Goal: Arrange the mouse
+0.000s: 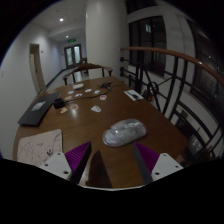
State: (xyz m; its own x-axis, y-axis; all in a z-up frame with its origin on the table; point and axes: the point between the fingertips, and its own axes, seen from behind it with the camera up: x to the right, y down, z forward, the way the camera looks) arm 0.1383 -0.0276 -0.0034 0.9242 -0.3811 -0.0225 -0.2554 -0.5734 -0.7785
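Observation:
A grey computer mouse [124,131] lies on the brown wooden table [100,115], just ahead of my fingers and a little to the right of the gap's middle. My gripper [113,158] is open, with nothing between the fingers. The purple pads show on the left finger [76,157] and the right finger [149,156]. Bare table top shows in the gap between them.
A dark laptop [37,109] lies at the left of the table. A white sheet with drawings [38,148] lies near the left finger. Small items [85,92] are scattered at the far end. Chairs [183,122] stand around the table; a pillar stands beyond it.

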